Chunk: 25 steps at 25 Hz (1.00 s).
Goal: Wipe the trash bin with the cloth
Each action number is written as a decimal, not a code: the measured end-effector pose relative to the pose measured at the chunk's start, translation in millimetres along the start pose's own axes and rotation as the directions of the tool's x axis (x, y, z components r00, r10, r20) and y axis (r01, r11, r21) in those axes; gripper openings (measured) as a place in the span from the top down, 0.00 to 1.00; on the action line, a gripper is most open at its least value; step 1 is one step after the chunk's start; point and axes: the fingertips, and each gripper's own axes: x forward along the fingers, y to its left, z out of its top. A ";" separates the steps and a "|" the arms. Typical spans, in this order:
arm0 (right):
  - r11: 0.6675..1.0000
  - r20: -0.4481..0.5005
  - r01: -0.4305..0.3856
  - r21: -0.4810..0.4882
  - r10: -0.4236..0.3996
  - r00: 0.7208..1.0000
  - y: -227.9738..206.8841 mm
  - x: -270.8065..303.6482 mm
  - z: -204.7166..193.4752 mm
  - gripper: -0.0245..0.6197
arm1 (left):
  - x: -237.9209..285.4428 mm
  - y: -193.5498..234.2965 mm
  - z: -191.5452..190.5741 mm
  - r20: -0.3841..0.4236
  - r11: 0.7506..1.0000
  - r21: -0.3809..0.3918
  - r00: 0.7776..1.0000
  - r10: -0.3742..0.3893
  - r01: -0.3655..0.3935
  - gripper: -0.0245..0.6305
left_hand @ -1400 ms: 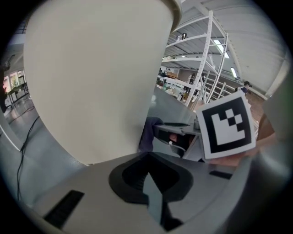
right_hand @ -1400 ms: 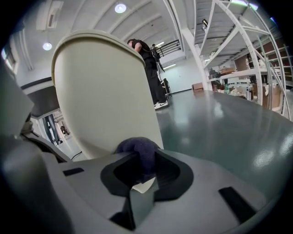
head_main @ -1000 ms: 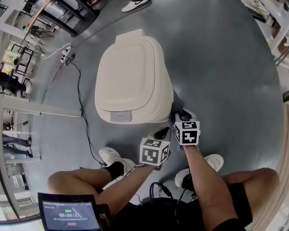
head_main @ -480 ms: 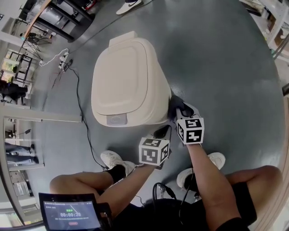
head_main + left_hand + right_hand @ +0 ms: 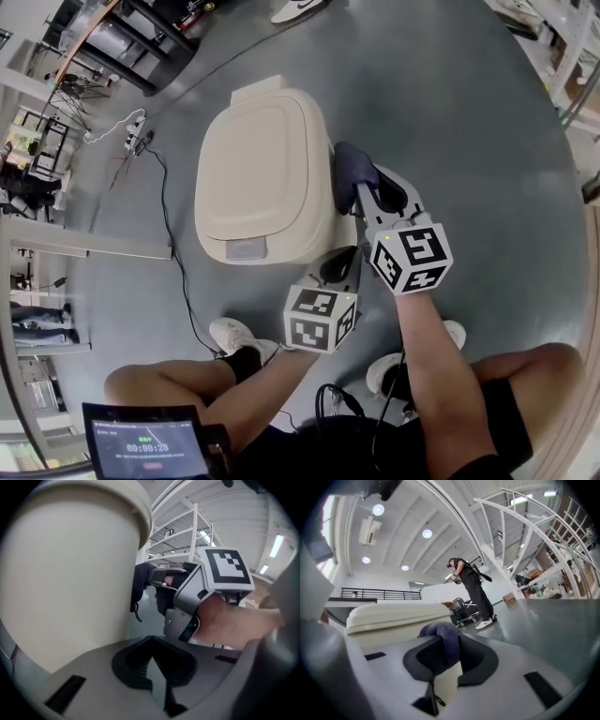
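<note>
The cream trash bin (image 5: 267, 169) stands on the grey floor (image 5: 469, 141) with its lid closed. The right claw (image 5: 364, 192) is clamped on the dark blue cloth (image 5: 347, 169), which it holds against the bin's right wall just under the lid rim (a thin strand dangles from the cloth). The left claw (image 5: 339, 266), its jaws drawn together with nothing between them, sits lower beside that same wall, near the bin's front corner.
</note>
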 end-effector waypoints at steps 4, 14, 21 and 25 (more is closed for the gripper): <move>0.991 0.011 -0.075 -0.109 0.077 0.997 24.8 -0.5 23.0 0.86 | -11.6 -14.4 21.7 0.050 0.999 -0.016 0.998 -0.034 0.035 0.97; 0.983 -0.057 -0.100 -0.157 0.092 0.994 24.0 -1.3 -2.3 0.86 | -8.4 -12.2 -3.0 0.000 0.999 -0.024 1.000 -0.028 0.028 0.97; 0.983 -0.120 -0.101 -0.152 0.083 0.989 11.5 4.2 -41.0 0.86 | 2.3 -8.1 -27.7 -0.052 0.999 -0.026 0.998 -0.032 0.031 0.97; 0.989 -0.171 -0.091 -0.118 0.070 0.983 2.5 3.9 -67.3 0.86 | 4.7 -9.5 -42.3 -0.096 0.999 -0.032 0.995 -0.037 0.034 0.97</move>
